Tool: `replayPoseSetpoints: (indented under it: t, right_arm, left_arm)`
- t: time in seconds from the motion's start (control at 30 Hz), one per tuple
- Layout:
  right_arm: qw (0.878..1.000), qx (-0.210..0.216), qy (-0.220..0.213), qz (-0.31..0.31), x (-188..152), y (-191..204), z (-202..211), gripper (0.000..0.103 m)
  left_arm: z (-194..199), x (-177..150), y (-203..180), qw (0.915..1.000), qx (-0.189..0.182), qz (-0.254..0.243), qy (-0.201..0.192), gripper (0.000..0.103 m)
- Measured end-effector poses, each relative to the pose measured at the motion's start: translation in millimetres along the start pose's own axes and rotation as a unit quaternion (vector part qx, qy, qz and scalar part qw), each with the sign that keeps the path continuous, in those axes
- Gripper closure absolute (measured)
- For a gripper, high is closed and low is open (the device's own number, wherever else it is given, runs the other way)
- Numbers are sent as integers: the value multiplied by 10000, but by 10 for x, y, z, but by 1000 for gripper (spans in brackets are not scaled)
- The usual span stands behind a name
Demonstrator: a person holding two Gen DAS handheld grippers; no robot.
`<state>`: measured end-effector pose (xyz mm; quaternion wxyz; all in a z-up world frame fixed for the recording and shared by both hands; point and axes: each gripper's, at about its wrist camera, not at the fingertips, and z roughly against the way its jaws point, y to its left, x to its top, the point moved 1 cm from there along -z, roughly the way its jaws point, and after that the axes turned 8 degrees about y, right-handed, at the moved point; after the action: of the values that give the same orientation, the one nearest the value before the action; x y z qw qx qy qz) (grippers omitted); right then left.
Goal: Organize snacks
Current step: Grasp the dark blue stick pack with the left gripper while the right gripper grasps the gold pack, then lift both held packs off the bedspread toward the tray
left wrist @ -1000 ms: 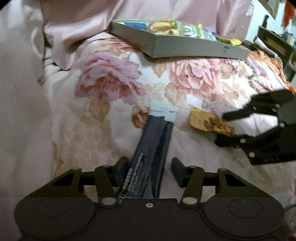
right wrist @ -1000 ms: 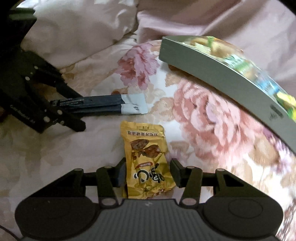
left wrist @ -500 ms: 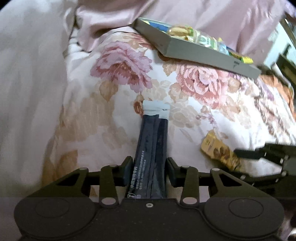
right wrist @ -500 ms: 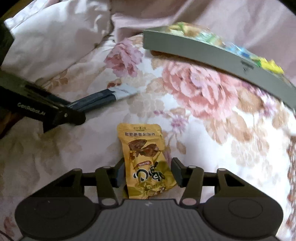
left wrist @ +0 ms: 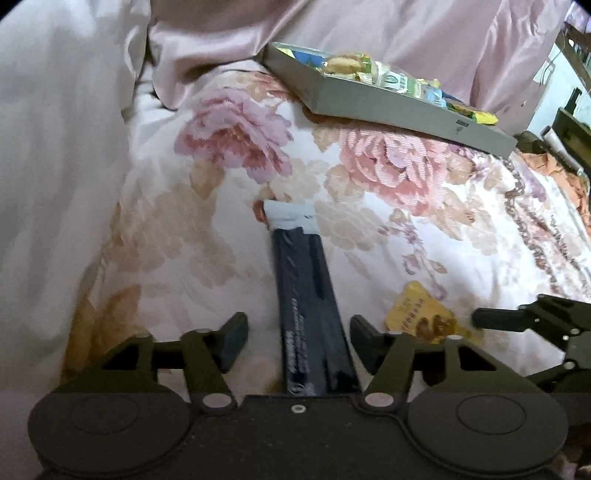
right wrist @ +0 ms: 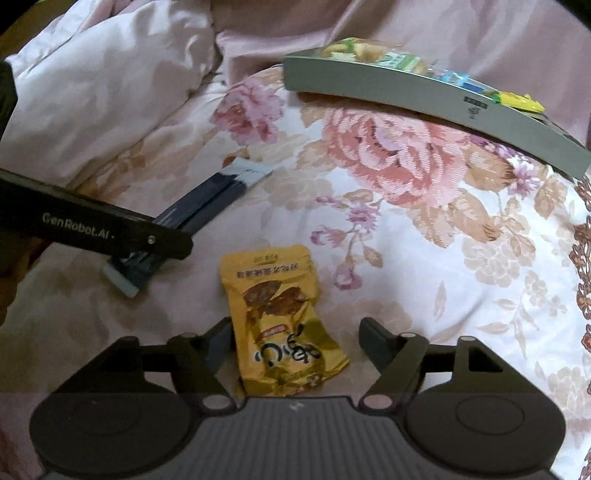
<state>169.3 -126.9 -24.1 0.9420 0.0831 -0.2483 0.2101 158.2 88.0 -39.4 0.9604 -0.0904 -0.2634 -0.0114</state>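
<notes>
Though spread wide, left tool (left wrist: 297,341) straddling a long dark navy stick packet (left wrist: 308,306) with pale grey far end, flat on the floral bedspread (left wrist: 424,221). Right tool (right wrist: 295,343) likewise gaping, low over a crinkled yellow snack pouch (right wrist: 282,321), near end between its fingers. Farther off, grey tray (right wrist: 424,107) holding assorted wrapped snacks, against pink satin bedding (left wrist: 369,26).

Stick packet (left wrist: 308,299) left of pouch (right wrist: 282,321), tray (right wrist: 424,99) behind both.
</notes>
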Motion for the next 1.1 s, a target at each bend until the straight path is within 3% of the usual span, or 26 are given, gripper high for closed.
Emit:
replayPoseSetpoints:
  t: [0.33,0.47,0.67,0.8,1.1]
  right_arm:
    - [9996,18,-206,188,0,40,-71,17]
    - [9996,36,-250,80,-23,36,-77,18]
    - [9993,108,-340,60,-82,93,-43,32]
    - [9992,173,-362,76,-102,130,-19,43]
    - [9983,76,-498,289,-190,175,61,54]
  left_arm:
    - [-91,11,-92,9981,317,-481,-202,36]
    - [-89,4,-119,9978,270,-552,-242,52]
    - [-79,-6,-174,9975,200,-636,-236,64]
    - [-64,-19,-189,9982,85,-550,-206,66]
    - [-4,-100,-314,9978,-177,-626,-99,67]
